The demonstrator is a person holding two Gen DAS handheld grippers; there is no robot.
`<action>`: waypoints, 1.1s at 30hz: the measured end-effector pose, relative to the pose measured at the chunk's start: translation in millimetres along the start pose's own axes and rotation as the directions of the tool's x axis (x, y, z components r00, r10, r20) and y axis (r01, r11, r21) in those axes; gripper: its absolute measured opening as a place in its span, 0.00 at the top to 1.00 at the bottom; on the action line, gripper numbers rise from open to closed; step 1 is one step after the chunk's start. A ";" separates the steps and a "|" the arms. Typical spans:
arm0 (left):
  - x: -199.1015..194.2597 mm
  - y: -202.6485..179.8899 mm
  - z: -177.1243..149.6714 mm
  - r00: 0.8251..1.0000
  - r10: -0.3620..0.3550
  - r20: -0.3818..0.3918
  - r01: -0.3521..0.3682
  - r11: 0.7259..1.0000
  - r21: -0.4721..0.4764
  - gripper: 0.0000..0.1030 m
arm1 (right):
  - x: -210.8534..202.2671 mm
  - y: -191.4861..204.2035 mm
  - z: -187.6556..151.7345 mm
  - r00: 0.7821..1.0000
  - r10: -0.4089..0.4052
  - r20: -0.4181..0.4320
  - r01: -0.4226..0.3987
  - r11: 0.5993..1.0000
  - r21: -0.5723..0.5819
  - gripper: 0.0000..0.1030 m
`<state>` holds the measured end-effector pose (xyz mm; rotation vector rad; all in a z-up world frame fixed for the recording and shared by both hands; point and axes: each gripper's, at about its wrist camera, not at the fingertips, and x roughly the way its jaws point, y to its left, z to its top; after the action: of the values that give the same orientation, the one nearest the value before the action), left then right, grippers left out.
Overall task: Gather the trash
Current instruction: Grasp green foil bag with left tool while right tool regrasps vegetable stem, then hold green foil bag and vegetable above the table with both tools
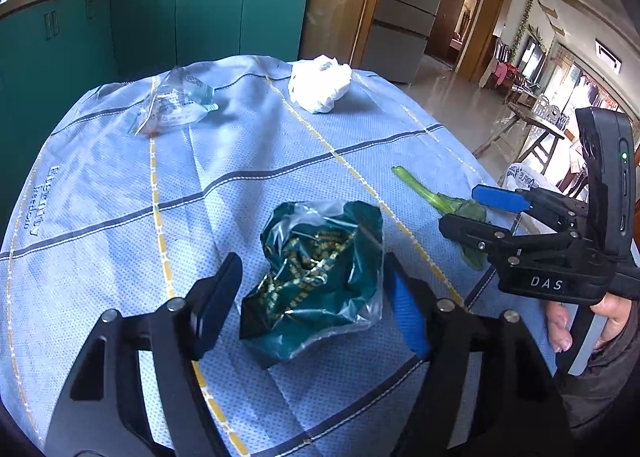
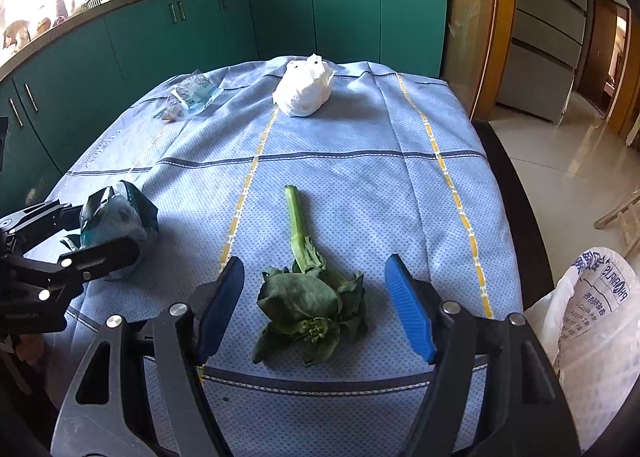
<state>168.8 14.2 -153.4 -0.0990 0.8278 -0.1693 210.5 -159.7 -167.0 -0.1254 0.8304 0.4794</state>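
Table under a pale blue checked tablecloth [image 2: 360,129]. Four pieces of trash on it.

Your left gripper [image 1: 310,305]: jaws spread wide, nothing held. The crumpled dark green foil-and-plastic wrapper [image 1: 316,277] sits right between the fingers, on the cloth. Cannot tell whether either pad touches it.

Your right gripper [image 2: 316,309]: also spread wide, empty. The wilted green leafy vegetable stalk [image 2: 308,277] lies between its fingers, leaf clump nearest you, stem pointing straight away. So the long axis runs along the fingers, not across them; closing would pinch the leafy end side to side.

Each hand has its own piece lined up. The wrapper lies to the left of the stalk, well apart.

Far side, out of reach for now: crumpled white tissue wad [image 2: 304,91] near centre, clear printed plastic packet [image 2: 192,97] to its left.

White printed sack [image 2: 592,317] stands off the table's right edge, nearer your right hand; probably the place for the trash.
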 end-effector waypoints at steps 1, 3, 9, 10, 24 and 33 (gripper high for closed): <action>-0.1 0.2 -0.4 1.000 0.000 -0.001 0.000 1.000 -0.001 0.30 | 0.4 -0.1 -0.1 1.000 -0.001 -0.001 0.001 1.000 0.002 0.31; 1.4 1.8 -0.5 1.000 0.004 -0.008 -0.004 1.000 -0.010 0.30 | 0.6 -0.1 0.1 1.000 0.000 -0.001 0.000 1.000 0.002 0.31; 2.8 4.7 -0.7 1.000 -0.002 -0.017 0.001 1.000 -0.018 0.45 | 1.3 1.6 0.3 1.000 -0.002 -0.002 0.002 1.000 -0.009 0.31; 2.5 4.7 -0.8 1.000 -0.001 -0.016 0.001 1.000 -0.018 0.45 | 1.7 2.5 0.4 1.000 0.001 -0.004 -0.001 1.000 -0.012 0.31; -19.6 13.7 3.1 0.984 0.141 0.113 -0.135 0.989 -0.062 0.48 | -5.5 7.1 1.4 0.999 0.023 0.034 -0.022 0.999 -0.035 0.80; -26.7 13.6 5.0 0.960 0.234 0.156 -0.230 0.972 -0.044 0.48 | -18.1 9.5 4.0 0.994 0.059 0.090 -0.056 0.998 -0.036 0.86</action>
<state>156.2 32.7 -132.8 -0.0379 0.6744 0.0700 198.4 -156.6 -150.2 -0.1099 0.7388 0.5497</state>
